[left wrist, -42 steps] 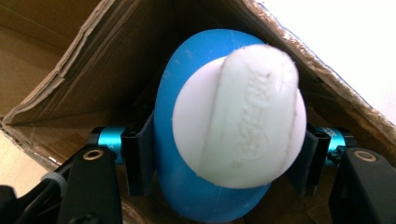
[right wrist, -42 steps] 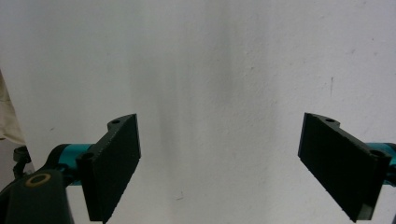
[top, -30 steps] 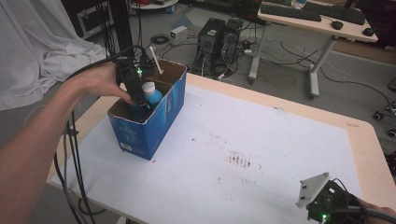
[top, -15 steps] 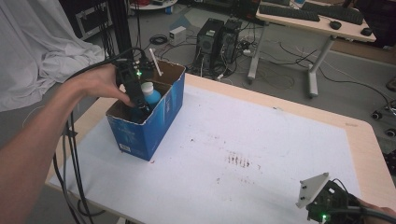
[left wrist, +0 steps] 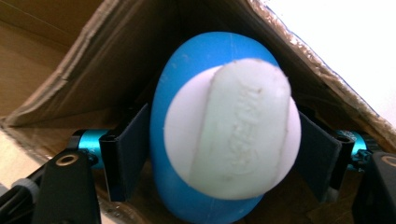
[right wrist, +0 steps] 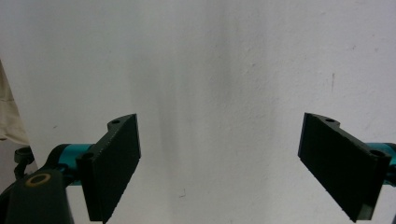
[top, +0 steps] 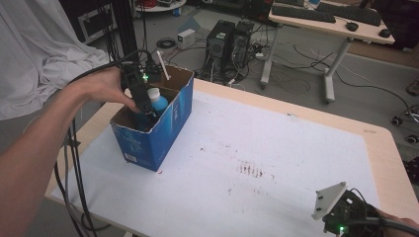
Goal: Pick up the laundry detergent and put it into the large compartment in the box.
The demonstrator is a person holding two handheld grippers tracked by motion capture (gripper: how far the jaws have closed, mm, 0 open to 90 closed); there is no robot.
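Inside the blue cardboard box (top: 163, 129) at the table's left end, the left gripper (top: 143, 101) reaches down over a blue bottle with a white cap (top: 157, 100) — the person's left hand (top: 101, 89) wrapped around the tool's body just outside the box's left wall. In the left gripper view the bottle (left wrist: 219, 135) sits squarely between the two black jaws, its rounded white cap facing the camera and the brown inner walls of the box (left wrist: 93, 56) rising behind it. The jaws have just been opening; they stand on either side of the bottle's blue body, and whether the pads still touch it or have drawn just clear cannot be told from the frames. The bottle stands roughly upright in the box, near its far end, close to the wall that faces the middle of the table. A white stick-like object (top: 163, 65) juts up above the box's far rim.

Well apart from the box, at the near right corner of the white table (top: 276, 148), the right gripper (top: 341, 217) rests low with its grey three-cornered plate tilted up. In the right gripper view its jaws (right wrist: 236, 168) stand wide apart with nothing between them — bare white tabletop (right wrist: 224, 70) beyond. Faint reddish marks (top: 249, 170) dot the tabletop between the box and the right gripper.
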